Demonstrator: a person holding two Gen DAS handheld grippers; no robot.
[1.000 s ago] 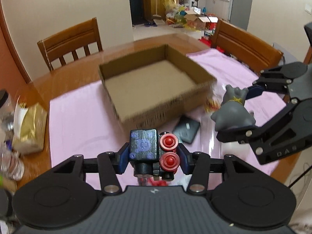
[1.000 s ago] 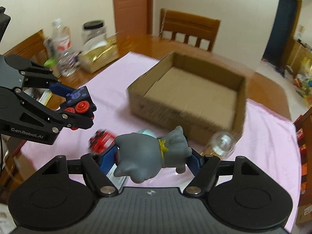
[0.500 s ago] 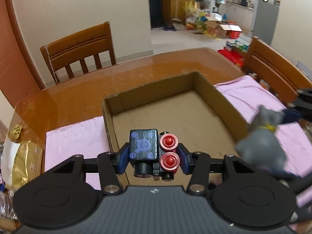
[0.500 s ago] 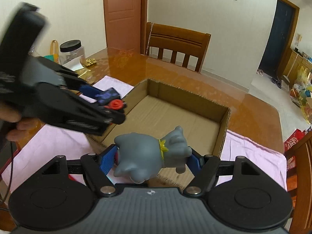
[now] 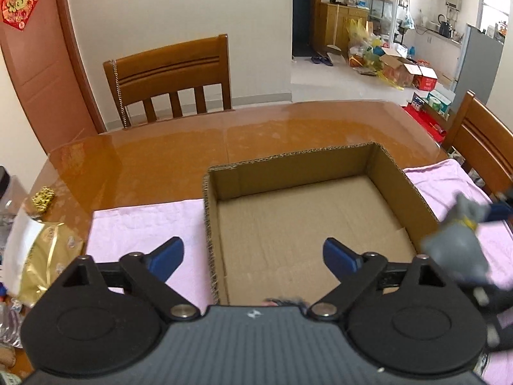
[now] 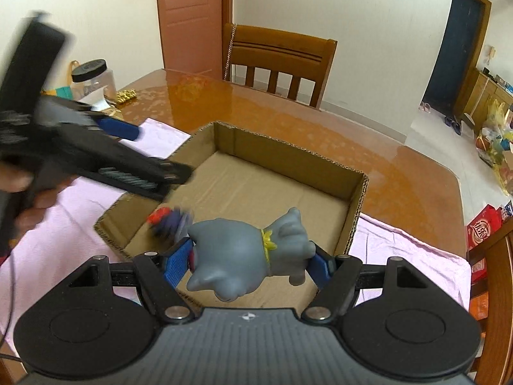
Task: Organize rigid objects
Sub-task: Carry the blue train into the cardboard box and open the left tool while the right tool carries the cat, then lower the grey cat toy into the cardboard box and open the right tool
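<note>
An open cardboard box lies on a pink cloth. My left gripper hovers over the box's near left corner, its jaws opening wide with nothing between them. A dark blue toy with red knobs, blurred, is inside the box below it; only a sliver of it shows in the left wrist view. My right gripper is shut on a grey animal figurine with a yellow collar, held over the box's near right edge.
A wooden chair stands behind the glossy brown table, another chair at the right. A gold packet and a plastic jar sit on the table's left. A hand holds the left gripper.
The left gripper's jaws have opened and let go of the blue-and-red toy, which now lies in the box. Both grippers have moved forward over the box, the right one still carrying the figurine.
</note>
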